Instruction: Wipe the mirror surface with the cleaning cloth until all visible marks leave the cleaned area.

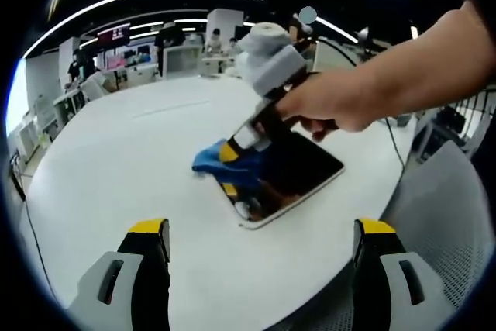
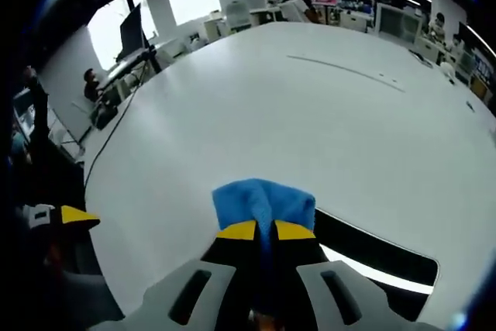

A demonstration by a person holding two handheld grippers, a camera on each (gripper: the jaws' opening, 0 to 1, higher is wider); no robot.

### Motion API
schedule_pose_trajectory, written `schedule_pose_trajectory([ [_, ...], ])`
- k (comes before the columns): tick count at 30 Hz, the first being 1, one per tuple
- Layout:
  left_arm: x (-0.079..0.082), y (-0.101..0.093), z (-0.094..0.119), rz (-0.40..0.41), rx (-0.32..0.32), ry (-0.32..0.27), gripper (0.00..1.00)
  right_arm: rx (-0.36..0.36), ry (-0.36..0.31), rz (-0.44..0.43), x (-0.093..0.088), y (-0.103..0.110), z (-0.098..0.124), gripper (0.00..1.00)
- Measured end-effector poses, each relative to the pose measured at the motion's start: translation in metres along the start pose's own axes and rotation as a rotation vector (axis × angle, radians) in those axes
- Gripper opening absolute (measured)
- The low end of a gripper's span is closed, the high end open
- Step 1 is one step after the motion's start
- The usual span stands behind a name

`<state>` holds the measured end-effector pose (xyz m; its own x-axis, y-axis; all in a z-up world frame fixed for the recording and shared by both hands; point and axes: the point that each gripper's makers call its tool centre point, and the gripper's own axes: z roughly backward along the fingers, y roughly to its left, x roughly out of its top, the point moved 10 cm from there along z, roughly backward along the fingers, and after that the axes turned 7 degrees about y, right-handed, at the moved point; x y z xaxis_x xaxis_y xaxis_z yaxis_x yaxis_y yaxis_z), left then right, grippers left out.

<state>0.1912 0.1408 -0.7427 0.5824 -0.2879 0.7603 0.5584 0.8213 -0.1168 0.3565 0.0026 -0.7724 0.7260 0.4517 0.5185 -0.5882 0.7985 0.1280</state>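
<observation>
The right gripper pinches a blue cleaning cloth between its 2 yellow-tipped fingers, closed tight on a fold so the bunched fabric sticks out ahead of the tips and can be pressed down as a pad. In the left gripper view a hand holds this tool angled down, with the cloth touching the near-left corner of the mirror. The mirror lies flat on the round white surface, near its edge, a dark rectangle with a pale frame; lying flat lets it take the push of the wipe without being steadied. The left gripper hangs back, well apart from the mirror, its fingers spread wide and holding nothing, probably kept out of the way so both cloth and mirror stay in sight. Whether marks remain on the glass is hard to judge, since reflections cover it; the wiping looks to be at an early stroke, most of the glass lying beyond the cloth
</observation>
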Motion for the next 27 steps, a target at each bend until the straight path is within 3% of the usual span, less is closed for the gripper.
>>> schedule_pose_trajectory([
  [27, 0.0, -0.001, 0.0, 0.0, 0.001, 0.011, 0.99, 0.045, 0.006, 0.002, -0.022, 0.02, 0.009, 0.02],
])
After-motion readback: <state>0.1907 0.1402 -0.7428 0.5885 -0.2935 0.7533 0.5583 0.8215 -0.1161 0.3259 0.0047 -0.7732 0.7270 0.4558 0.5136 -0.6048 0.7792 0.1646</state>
